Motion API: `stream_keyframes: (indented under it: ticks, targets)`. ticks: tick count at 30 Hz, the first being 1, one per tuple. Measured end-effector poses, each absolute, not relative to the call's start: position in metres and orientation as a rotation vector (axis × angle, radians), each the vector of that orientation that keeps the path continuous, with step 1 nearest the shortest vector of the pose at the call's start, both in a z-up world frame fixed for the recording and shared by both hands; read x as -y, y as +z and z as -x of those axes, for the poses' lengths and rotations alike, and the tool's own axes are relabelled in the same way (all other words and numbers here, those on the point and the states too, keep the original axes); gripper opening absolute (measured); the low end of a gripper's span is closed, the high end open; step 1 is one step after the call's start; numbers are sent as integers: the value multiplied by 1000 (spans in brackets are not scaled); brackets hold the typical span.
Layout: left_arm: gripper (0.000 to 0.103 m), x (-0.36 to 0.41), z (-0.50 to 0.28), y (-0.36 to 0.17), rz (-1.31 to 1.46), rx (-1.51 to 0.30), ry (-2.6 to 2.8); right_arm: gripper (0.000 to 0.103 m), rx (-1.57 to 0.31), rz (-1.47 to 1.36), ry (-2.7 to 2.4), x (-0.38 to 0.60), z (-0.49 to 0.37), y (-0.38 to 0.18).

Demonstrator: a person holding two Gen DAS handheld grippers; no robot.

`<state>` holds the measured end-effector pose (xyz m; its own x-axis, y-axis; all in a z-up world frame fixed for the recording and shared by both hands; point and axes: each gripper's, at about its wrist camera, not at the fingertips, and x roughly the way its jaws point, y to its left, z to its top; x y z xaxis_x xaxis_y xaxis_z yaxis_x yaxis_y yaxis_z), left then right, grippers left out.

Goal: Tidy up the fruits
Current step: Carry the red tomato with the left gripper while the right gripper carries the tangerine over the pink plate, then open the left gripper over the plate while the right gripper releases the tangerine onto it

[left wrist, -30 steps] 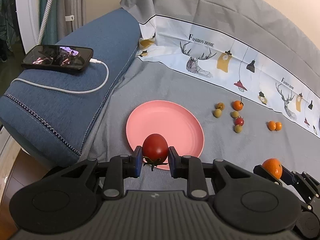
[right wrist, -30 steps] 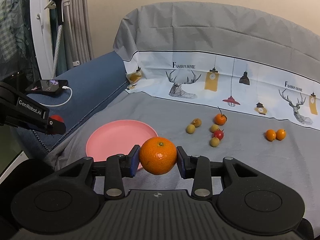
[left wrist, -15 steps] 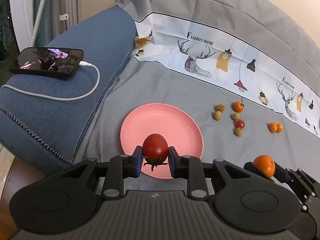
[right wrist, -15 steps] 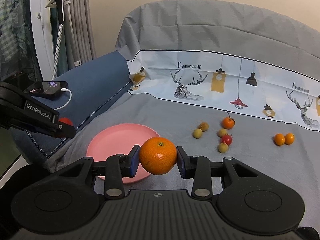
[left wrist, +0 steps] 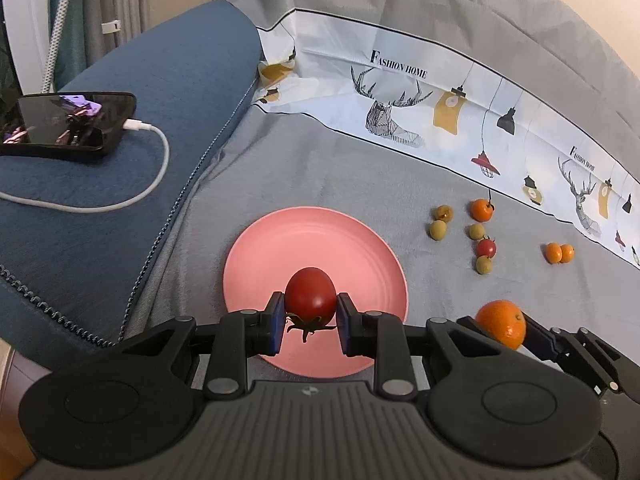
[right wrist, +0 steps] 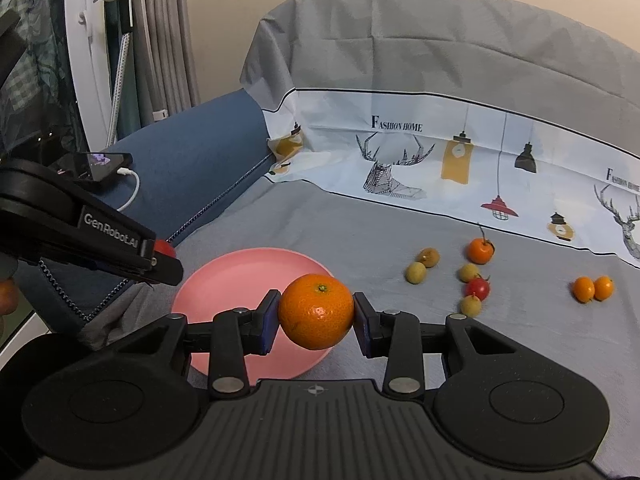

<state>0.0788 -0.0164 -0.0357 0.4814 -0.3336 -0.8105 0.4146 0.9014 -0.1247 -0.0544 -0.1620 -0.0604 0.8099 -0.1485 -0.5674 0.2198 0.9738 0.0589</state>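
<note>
L gripper: clamped on a red tomato, both blue pads pressed to its sides; jaws only as far apart as the tomato is wide. Stem end faces down toward the cam. Bottom centre of L wrist view.
Tomato place: held in front of the near part of the pink plate; can't tell if it touches the plate.
R gripper: clamped on an orange, pads tight on both sides, a bit wider apart than the L. Stem dimple faces up. Bottom centre of R wrist view.
Orange place: in front of the plate's right edge in R view; in L view it shows at lower right, right of the plate.
Plate: nothing lying on it; sits on a grey sheet, centre of L view.
Loose fruit: small cluster right of centre in L view – a cherry tomato, a small orange fruit w/ stem, four yellow-green or brownish ones around them. Two tiny orange fruits touching each other, further right, apart from the cluster.
L gripper seen from R view: black body at left edge, a bit of red showing at its tip.
Phone: upper left of L view, on a blue cushion, white cable plugged in.
Backdrop: sheet w/ deer and lamp print band across the upper right.
</note>
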Motion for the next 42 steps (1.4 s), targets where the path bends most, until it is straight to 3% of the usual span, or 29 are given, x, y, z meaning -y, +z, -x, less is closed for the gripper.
stream_keyframes:
  ticks: [42]
  targets:
    - [30,45,-154,-129,-209,-1123,-382,40,-751,-61,-111,162,-34,-125]
